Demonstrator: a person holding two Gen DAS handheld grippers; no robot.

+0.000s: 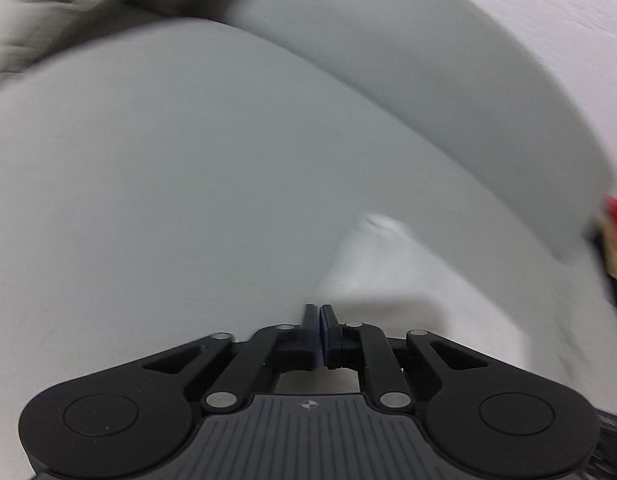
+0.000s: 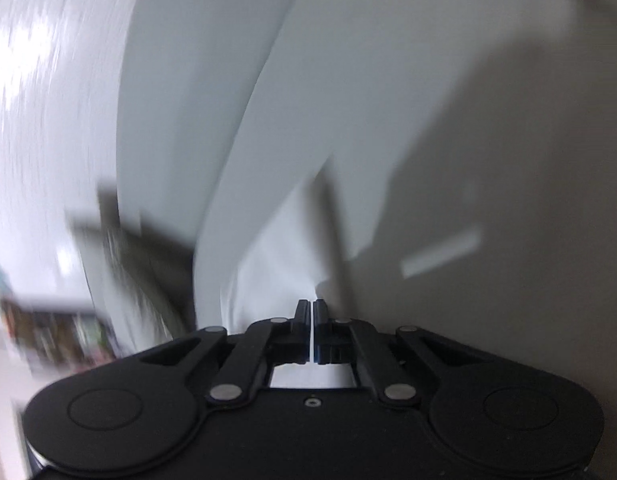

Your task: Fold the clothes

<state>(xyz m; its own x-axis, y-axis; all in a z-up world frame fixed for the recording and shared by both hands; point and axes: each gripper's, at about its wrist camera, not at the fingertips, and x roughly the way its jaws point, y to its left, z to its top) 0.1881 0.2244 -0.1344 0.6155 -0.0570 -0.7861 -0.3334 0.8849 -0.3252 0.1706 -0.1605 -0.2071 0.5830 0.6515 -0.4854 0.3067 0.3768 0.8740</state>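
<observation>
Pale table (image 1: pixel 148 200), white cloth (image 2: pixel 276 280) stretching forward

Both views are bright but heavily motion-blurred, smearing most toward the curved fisheye edges. Only each gripper (image 1: pixel 320 312) (image 2: pixel 311 306) stays sharp. A broad soft shadow (image 2: pixel 488 168) darkens the right view's right half.

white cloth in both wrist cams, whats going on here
A person holding a gripper in each hand is working a pale white fabric garment on a light grey tabletop. The left gripper has its fingers together at the cloth's edge, and the right gripper is pinched on a thin fold of the same white fabric. Both views are motion-blurred, so the cloth seems to be mid-move; how far the folding has got is unclear.
</observation>
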